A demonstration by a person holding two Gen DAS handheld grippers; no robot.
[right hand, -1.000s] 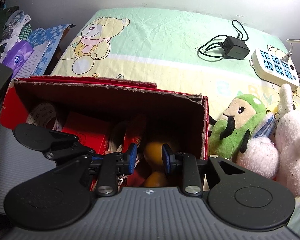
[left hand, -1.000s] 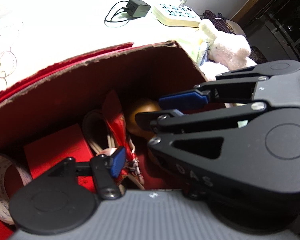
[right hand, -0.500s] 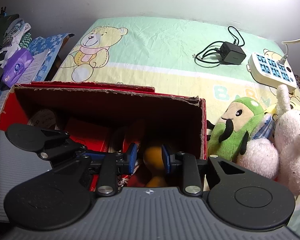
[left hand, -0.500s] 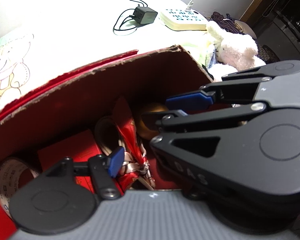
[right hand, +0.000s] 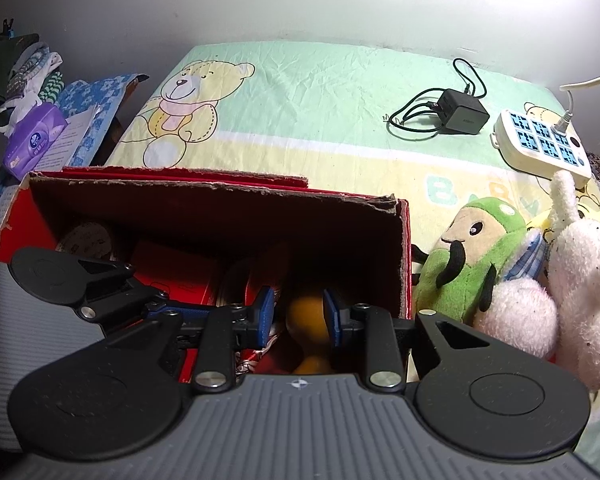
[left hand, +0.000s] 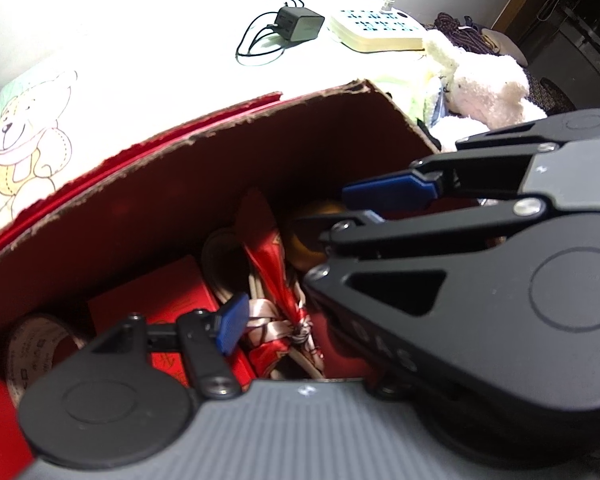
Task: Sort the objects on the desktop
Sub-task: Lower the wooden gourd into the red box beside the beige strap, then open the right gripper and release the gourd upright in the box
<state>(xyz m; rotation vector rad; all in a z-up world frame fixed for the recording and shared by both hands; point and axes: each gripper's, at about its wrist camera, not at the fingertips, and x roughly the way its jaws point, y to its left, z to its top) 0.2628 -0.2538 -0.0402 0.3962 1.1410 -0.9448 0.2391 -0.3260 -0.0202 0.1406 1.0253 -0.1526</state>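
Observation:
An open red cardboard box (right hand: 220,196) stands on the bear-print sheet. Both grippers reach down into it. My right gripper (right hand: 299,315) is shut on an orange gourd-shaped toy (right hand: 306,312) low in the box's right end. In the left wrist view the right gripper (left hand: 336,216) crosses in front, with the toy (left hand: 308,236) at its tips. My left gripper (left hand: 304,320) stands open over a red patterned cloth bundle (left hand: 276,276). Only its left pad (left hand: 232,322) shows, and the other finger is hidden behind the right gripper.
Inside the box lie a small red carton (left hand: 148,304) and a tape roll (left hand: 32,344). A green plush (right hand: 472,264) and a white plush (right hand: 580,264) crowd the box's right side. A black charger (right hand: 460,112) and a power strip (right hand: 540,144) lie behind. A tissue pack (right hand: 34,136) is at the left.
The left wrist view has tipped up a little, showing more of the sheet beyond the box. The right gripper keeps the orange toy between its pads in the same spot.

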